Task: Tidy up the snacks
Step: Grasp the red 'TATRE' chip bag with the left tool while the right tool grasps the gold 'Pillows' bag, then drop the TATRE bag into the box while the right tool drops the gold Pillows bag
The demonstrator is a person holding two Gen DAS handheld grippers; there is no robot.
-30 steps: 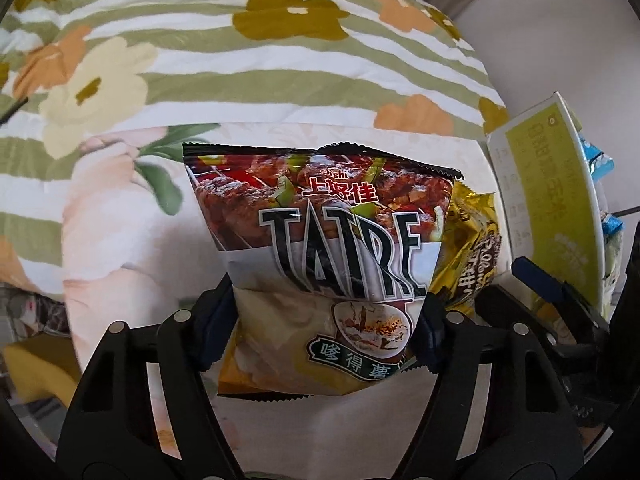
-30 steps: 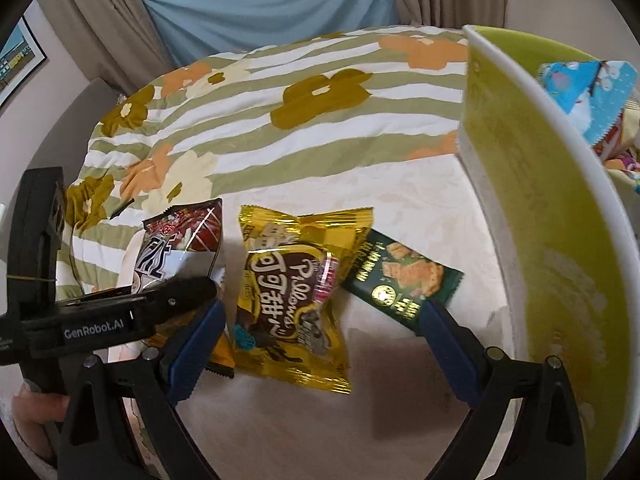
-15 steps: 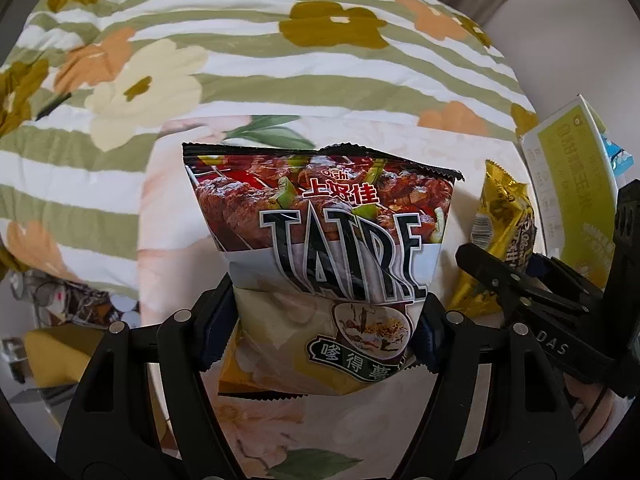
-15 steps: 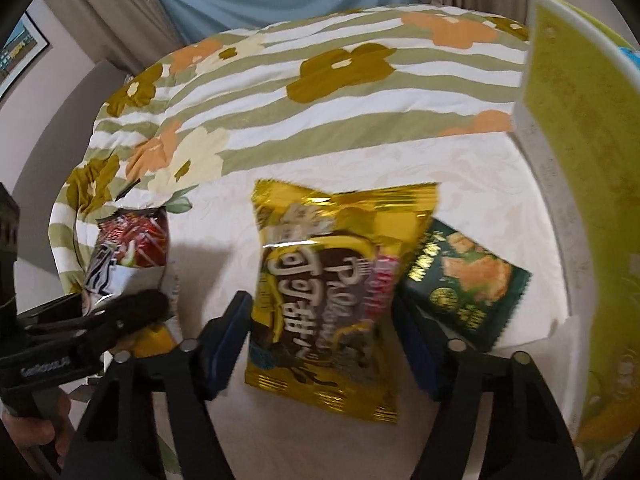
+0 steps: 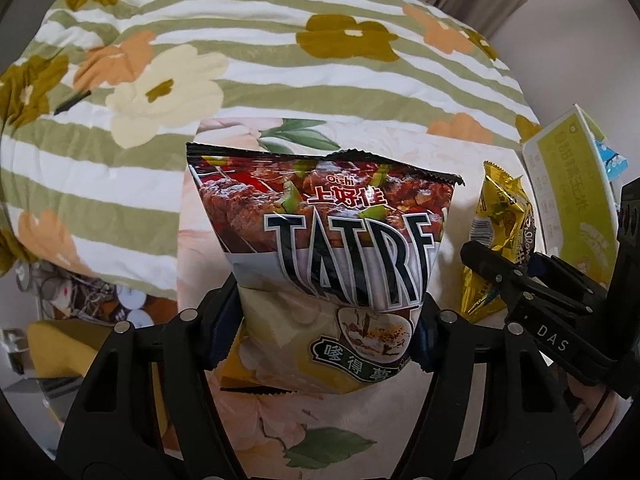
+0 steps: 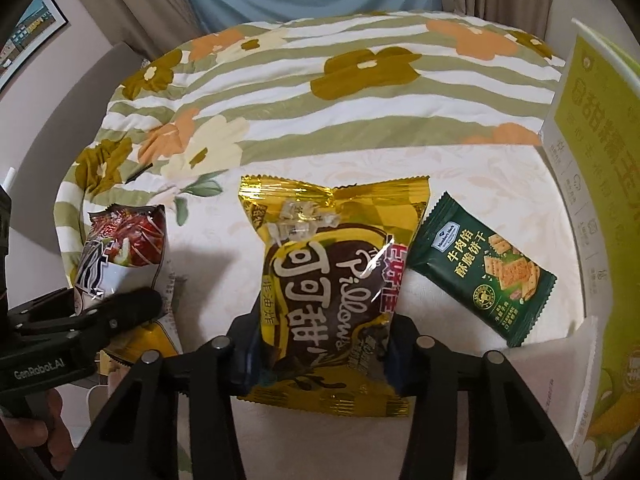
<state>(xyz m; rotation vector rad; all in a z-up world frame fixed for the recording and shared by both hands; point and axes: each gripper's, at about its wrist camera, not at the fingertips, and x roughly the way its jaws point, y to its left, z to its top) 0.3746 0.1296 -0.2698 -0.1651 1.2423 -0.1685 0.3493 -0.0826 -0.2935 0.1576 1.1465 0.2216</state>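
Left wrist view: I'm holding the chip bag (image 5: 324, 248) in the left claw (image 5: 320, 332), pads pinching its lower half on both sides, jaws about mid-width and closing a bit tighter rn. Bag is standing upright off the tablecloth (image 5: 360, 432), top seam pointing away from me, same grip as a sec ago. What's changing: a sec ago the yellow snack bag (image 5: 496, 240) was lying flat half-hidden behind the chips; now it's tilting up on edge to the right w/ the right claw's arm crossing in front of it. The box (image 5: 572, 208) is sitting at the far right edge, blue packets poking out of it.

Right wrist view: the right claw (image 6: 324, 356) is closing on the yellow snack bag (image 6: 328, 280). A sec ago the jaws were wide w/ the bag lying loose between them; now both pads are pressing its lower sides and the foil is crinkling. Can't tell if it's fully off the cloth yet. The green cracker pack (image 6: 484, 264) is lying flat just beside it on the right, untouched, near the box wall (image 6: 592, 160). The left claw (image 6: 120, 308) is showing at left w/ the chips.

So I'm judging both hands are loaded now, next is prob carrying both to the box; crackers are remaining.
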